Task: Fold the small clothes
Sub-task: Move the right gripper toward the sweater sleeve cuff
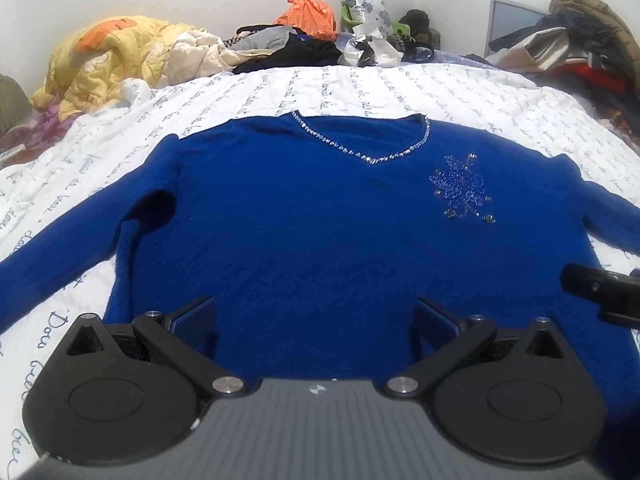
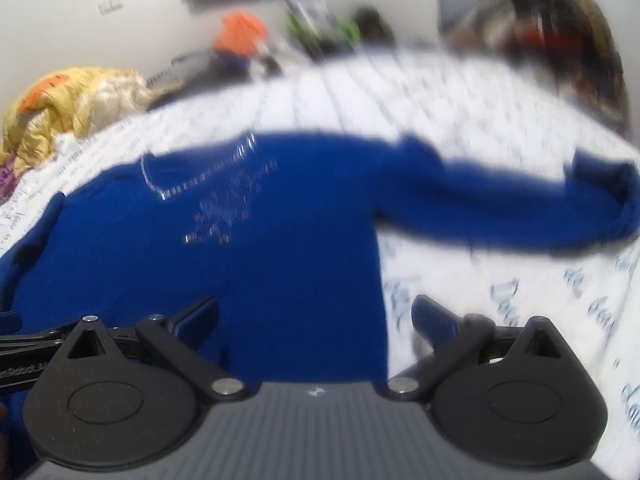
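A blue sweater (image 1: 304, 216) with a beaded V-neck and a beaded motif on the chest lies flat, face up, on the white bedspread (image 1: 360, 88), sleeves spread out to both sides. My left gripper (image 1: 316, 316) hovers open over the sweater's lower body, nothing between its fingers. In the blurred right wrist view the sweater (image 2: 260, 248) fills the middle, its right sleeve (image 2: 520, 208) stretching toward the right edge. My right gripper (image 2: 316, 316) is open above the sweater's right side seam, near the hem. Its black body also shows in the left wrist view at the right edge (image 1: 600, 292).
A yellow quilt (image 1: 100, 60) is heaped at the bed's far left. Dark clothes (image 1: 296, 54), an orange bag (image 1: 310, 14) and a patterned pillow (image 1: 366, 6) lie along the far edge. More clothes and a coat (image 1: 576, 40) pile up at the far right.
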